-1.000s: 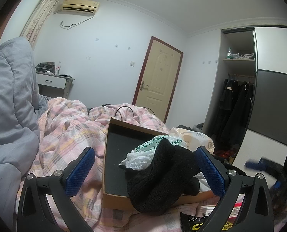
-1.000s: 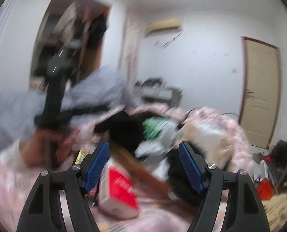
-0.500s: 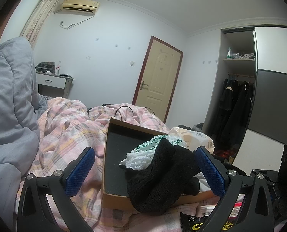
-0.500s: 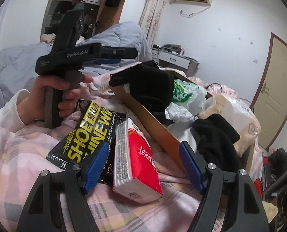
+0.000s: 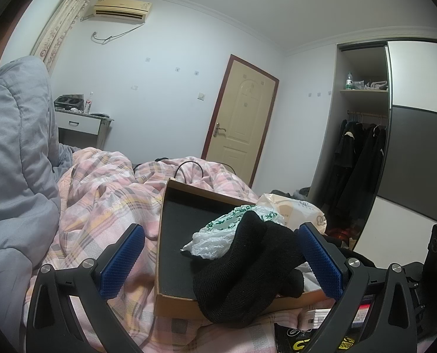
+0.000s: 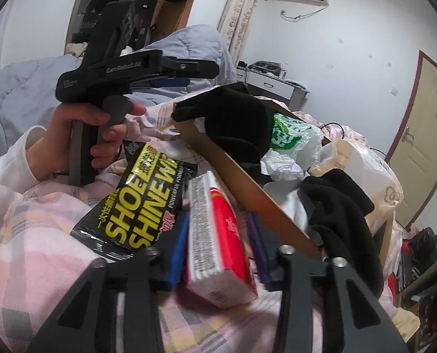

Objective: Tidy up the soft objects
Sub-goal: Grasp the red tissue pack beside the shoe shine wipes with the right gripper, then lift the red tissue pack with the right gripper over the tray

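Right wrist view: right hand-held gripper (image 6: 218, 244), earlier wide open, is closing around the red tissue pack (image 6: 218, 235).

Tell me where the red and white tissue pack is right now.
In the right wrist view the tissue pack lies on the pink plaid quilt, between the closing jaws of the right gripper, with the shoe shine wipes packet on its left and the cardboard box on its right.

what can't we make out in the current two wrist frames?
- Right wrist: right gripper closing around red-and-white soft pack; pad contact blurred, its far side hidden.
- Left wrist: brown cardboard box floor partly hidden by black knit sock and white-green plastic bag.
- Left wrist: black-yellow wipes packet cut off by bottom edge, behind the open left gripper.
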Demonstrator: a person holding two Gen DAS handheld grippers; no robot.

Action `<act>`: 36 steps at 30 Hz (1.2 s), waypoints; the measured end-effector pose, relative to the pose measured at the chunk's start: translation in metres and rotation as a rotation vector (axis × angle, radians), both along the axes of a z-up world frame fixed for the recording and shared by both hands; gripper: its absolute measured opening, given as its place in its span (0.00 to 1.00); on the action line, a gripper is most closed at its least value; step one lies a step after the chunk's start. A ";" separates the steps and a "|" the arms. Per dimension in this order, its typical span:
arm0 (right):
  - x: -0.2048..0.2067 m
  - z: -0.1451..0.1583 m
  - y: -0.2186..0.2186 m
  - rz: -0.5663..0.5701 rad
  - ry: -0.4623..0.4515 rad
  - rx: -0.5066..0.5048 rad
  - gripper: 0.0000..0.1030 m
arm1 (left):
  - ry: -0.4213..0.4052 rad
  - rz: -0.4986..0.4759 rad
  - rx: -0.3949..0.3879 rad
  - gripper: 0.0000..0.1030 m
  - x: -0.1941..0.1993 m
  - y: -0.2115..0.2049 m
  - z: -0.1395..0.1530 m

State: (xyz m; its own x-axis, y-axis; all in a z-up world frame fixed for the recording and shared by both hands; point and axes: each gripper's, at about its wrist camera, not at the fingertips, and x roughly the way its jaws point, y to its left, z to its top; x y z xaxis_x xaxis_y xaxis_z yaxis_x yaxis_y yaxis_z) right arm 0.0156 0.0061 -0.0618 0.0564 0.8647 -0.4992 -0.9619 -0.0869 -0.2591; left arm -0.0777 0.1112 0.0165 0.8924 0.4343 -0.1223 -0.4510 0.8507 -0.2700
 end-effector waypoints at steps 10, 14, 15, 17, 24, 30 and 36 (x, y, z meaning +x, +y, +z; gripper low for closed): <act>0.012 0.017 -0.031 0.067 0.107 0.172 0.18 | 0.000 0.000 0.000 1.00 0.000 0.000 0.000; 0.036 0.026 -0.043 0.003 0.226 0.270 0.18 | 0.001 0.000 0.000 1.00 0.000 0.000 0.000; 0.047 0.028 -0.045 -0.029 0.271 0.290 0.18 | 0.001 0.000 0.000 1.00 0.000 0.000 0.000; 0.063 0.029 -0.046 -0.081 0.349 0.323 0.19 | 0.001 0.000 0.000 1.00 0.000 0.000 0.000; 0.113 0.022 -0.050 -0.240 0.611 0.366 0.19 | 0.002 -0.001 0.001 1.00 0.000 0.000 0.000; 0.102 0.021 -0.038 -0.269 0.581 0.269 0.19 | 0.002 -0.001 0.000 1.00 0.000 0.000 0.000; 0.107 0.021 -0.036 -0.272 0.536 0.245 0.19 | 0.003 -0.001 0.001 1.00 0.000 0.000 0.000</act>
State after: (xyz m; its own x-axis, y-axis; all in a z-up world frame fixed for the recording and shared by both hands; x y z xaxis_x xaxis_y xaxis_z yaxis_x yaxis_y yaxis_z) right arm 0.1231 -0.0297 -0.0411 0.0877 0.9471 -0.3088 -0.9425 0.1792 0.2820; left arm -0.0774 0.1108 0.0169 0.8926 0.4334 -0.1241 -0.4507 0.8515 -0.2680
